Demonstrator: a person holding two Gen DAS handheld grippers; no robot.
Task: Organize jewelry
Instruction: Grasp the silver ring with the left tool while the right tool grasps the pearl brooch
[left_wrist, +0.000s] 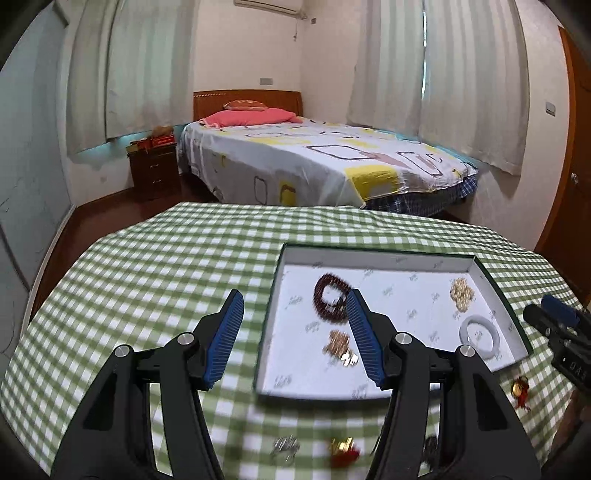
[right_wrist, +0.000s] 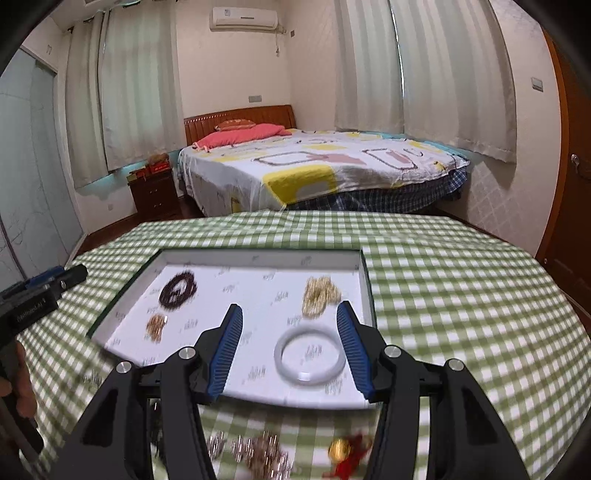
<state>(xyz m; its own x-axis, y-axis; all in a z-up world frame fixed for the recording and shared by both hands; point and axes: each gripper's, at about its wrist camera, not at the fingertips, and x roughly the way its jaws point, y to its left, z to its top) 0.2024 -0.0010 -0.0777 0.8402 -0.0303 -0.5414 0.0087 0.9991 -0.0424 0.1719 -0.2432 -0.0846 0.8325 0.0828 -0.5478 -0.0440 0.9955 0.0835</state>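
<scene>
A shallow white tray (left_wrist: 369, 254) (right_wrist: 258, 254) lies on the green checked cloth. In it are a dark bead bracelet (left_wrist: 325, 291) (right_wrist: 177, 288), a gold chain bundle (left_wrist: 461, 293) (right_wrist: 319, 293), a white bangle (left_wrist: 480, 334) (right_wrist: 310, 356) and a small rose-gold piece (left_wrist: 338, 343) (right_wrist: 157, 326). My left gripper (left_wrist: 294, 295) hovers open over the tray's left edge, holding nothing. My right gripper (right_wrist: 290, 306) hovers open above the bangle without touching it. Loose on the cloth near me lie a silver piece (left_wrist: 284, 448), a gold bell with red tassel (left_wrist: 343, 448) (right_wrist: 345, 452) and blurred metal pieces (right_wrist: 258, 454).
Another red and gold charm (left_wrist: 521, 391) lies on the cloth right of the tray. Checked cloth covers the table (right_wrist: 461, 295) to its rounded far edge. Beyond it stand a bed (left_wrist: 314, 162) and a dark nightstand (left_wrist: 153, 170). A hand (right_wrist: 18, 387) shows at the left edge.
</scene>
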